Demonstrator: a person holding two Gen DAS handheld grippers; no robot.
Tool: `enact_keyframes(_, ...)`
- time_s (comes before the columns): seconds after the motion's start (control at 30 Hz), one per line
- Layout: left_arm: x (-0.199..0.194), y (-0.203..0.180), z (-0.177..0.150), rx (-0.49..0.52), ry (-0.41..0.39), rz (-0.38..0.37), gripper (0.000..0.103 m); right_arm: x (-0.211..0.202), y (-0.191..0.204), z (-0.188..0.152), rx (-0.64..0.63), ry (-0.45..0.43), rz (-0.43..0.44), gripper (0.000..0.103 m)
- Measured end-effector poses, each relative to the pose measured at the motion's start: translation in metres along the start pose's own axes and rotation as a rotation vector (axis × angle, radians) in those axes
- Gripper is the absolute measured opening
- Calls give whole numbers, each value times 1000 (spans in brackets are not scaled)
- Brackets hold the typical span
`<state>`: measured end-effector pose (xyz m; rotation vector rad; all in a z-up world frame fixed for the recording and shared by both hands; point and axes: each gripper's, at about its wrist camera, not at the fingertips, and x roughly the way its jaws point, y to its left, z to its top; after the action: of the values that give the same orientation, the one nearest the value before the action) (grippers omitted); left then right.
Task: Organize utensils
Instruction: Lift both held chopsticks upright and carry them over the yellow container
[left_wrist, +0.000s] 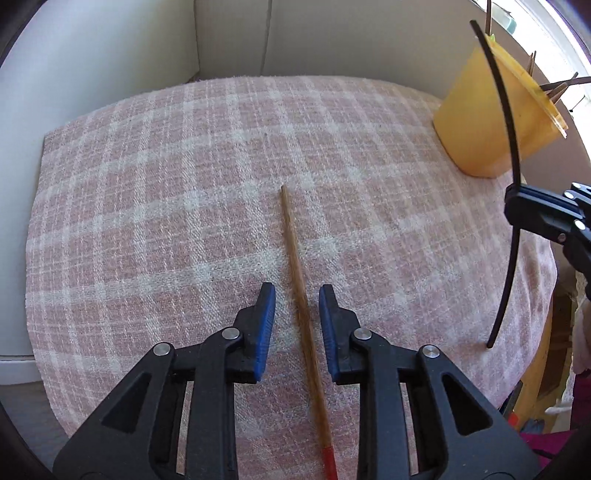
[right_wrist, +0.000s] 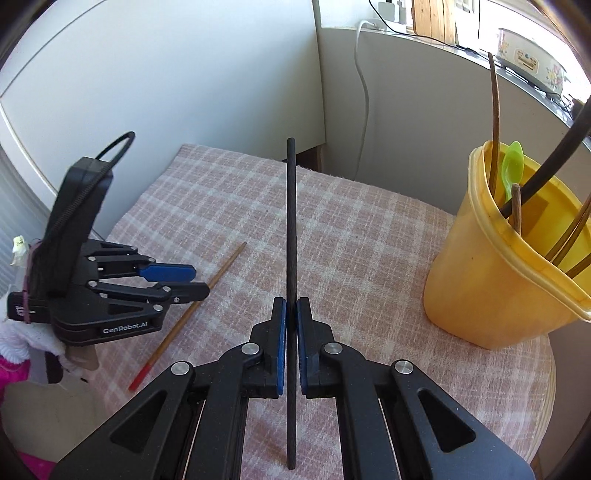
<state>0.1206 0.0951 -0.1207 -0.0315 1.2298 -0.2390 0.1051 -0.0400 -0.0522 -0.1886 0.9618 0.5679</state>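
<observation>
In the right wrist view, nearest the cam, the right gripper (right_wrist: 291, 314) is seen w/ its blue pads pinched on a black chopstick (right_wrist: 291, 229), which is held approx. mid-length, clear of the cloth, running straight away from the lens. The same stick is seen from the left wrist view as a dark curved line at far right, clamped in that gripper (left_wrist: 517, 194) and lifted, its lower tip above the cloth near the table edge. In the left wrist view the left gripper (left_wrist: 297, 293) is shown w/ jaws spread apart; a wooden chopstick (left_wrist: 295, 266) w/ a red end is lying flat on the pink checked cloth (left_wrist: 147, 206) between the pads, not pressed by either. That chopstick (right_wrist: 207, 291) is also seen from the right cam, lying diagonally under and beside the left gripper (right_wrist: 184, 280), which is carried by a hand in a white glove (right_wrist: 26, 341). Further back, at the cloth's right side, a yellow plastic cup (right_wrist: 498, 280) is stood upright; several chopsticks and a green plastic spoon (right_wrist: 512, 168) are already held in it. Behind it a white wall and a cable are visible, and a flowered pot (right_wrist: 532, 66) on a ledge
</observation>
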Motion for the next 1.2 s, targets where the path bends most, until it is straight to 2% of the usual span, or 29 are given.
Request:
enact_keyframes(0.03,0,-1,1,18,-21,7,21,0,0,-1,-2,0,1,4)
enact_keyframes(0.07,1,-3,4,34,-17,18,11,-1,0,-1,-5,-1,1,4)
enact_keyframes(0.1,2,-4,5,38,-25,20,7,-2,0,-2,-7,-5,0,4)
enact_keyframes(0.17,2,-5,7,26,-36,4,4,-5,0,-3,-8,-13,-2,4)
enact_keyframes(0.23,-5,0,11,-2,-69,-34,3,-11,-2,-5,-2,-24,2,4)
enact_keyframes(0.53,-92,4,12,-22,-335,-106,3,-54,-26,-20,42,-118,11,4)
enact_keyframes(0.73,-126,1,12,-15,-420,-154,3,-87,-45,-34,95,-199,3,4)
enact_keyframes(0.87,-139,-14,14,14,-466,-169,3,-106,-52,-39,110,-252,-26,4)
enact_keyframes(1.2,-165,-44,41,60,-581,-225,3,-138,-74,-34,160,-340,-73,4)
